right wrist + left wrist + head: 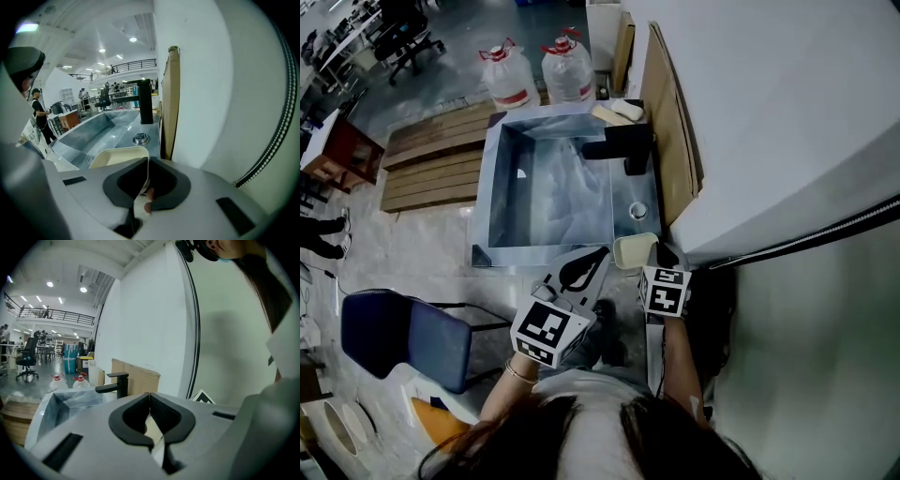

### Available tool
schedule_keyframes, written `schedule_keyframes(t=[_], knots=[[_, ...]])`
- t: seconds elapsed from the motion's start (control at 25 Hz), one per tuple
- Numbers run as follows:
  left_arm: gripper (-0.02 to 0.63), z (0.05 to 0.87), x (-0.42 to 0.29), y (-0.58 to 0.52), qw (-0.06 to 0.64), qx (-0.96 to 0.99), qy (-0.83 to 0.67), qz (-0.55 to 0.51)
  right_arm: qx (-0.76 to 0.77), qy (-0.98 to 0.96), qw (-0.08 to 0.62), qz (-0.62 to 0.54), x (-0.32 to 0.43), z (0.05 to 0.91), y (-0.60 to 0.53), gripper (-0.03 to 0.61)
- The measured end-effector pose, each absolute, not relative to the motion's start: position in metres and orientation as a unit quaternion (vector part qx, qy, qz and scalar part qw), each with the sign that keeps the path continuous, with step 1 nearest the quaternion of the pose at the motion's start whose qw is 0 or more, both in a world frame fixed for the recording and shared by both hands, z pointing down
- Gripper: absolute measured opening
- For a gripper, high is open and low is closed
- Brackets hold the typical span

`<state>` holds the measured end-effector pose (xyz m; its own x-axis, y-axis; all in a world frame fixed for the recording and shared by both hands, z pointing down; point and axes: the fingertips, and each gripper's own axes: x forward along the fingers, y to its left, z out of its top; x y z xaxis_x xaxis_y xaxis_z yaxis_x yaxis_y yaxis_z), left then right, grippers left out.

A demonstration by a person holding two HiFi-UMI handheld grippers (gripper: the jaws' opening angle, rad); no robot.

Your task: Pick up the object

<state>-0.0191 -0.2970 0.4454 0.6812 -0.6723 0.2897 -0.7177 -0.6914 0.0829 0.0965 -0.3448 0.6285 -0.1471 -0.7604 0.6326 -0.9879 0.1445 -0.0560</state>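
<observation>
A cream square container [633, 251] is held just over the near right corner of the steel sink [492, 178]. My right gripper [652, 249] is shut on its rim; in the right gripper view the thin cream wall [119, 157] runs into the closed jaws of the right gripper [148, 160]. My left gripper [598, 257] hovers beside it on the left, over the sink's front edge. Its jaws meet at the tips, so the left gripper [149, 394] is shut with nothing in it. A pale patch shows behind its fingers [171, 420].
A black faucet [623, 145] and a round drain knob [638, 210] stand on the sink's right ledge. A cardboard sheet [670, 122] leans on the white wall at right. Two water bottles [511, 75] and wooden planks [431, 155] lie beyond; a blue chair [403, 333] is at left.
</observation>
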Motion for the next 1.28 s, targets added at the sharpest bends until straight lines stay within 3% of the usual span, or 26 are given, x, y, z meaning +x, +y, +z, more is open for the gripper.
schedule_keyframes(t=[1.28], knots=[[0.008, 0.403, -0.027, -0.212, 0.056, 0.902, -0.420, 0.084, 0.623, -0.753, 0.162, 0.136, 0.101, 0.520, -0.285, 0.032]])
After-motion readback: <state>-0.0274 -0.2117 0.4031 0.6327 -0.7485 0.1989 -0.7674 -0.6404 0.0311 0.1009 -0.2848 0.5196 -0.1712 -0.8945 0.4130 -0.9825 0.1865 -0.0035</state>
